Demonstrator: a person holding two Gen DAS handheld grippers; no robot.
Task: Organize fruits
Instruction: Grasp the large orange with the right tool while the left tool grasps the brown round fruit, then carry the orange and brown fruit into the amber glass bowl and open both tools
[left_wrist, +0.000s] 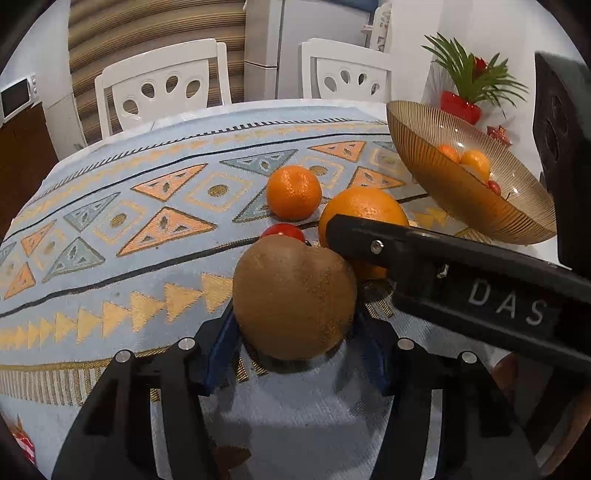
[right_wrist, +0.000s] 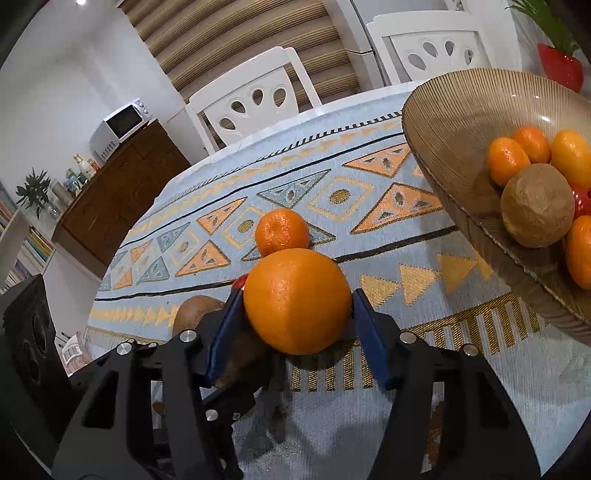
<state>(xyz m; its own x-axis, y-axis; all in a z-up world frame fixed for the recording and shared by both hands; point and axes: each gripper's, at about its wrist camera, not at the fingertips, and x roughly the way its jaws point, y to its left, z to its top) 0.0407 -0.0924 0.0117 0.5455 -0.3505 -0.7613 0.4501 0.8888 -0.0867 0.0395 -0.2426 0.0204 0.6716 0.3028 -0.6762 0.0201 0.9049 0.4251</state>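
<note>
Right now a brown kiwi (left_wrist: 293, 299) sits on the patterned tablecloth (left_wrist: 110, 236) between the blue pads of the left gripper (left_wrist: 295, 328); the pads flank it closely, but whether they press it I cannot tell. Just beyond it lies a small red tomato (left_wrist: 283, 231), and to its right a large orange (right_wrist: 297, 300). That orange is framed by the right gripper (right_wrist: 298, 325), whose left pad touches the fruit while the right pad (right_wrist: 371, 343) seems a sliver off, so a firm grasp cannot be confirmed. Seen from the left wrist, the right gripper's black finger reaches in low from the right, crossing in front of the orange. A smaller mandarin (left_wrist: 294, 192) rests behind both fruits. Further right stands a ribbed amber glass bowl (right_wrist: 443, 122), holding mandarins, a kiwi and something red.
</note>
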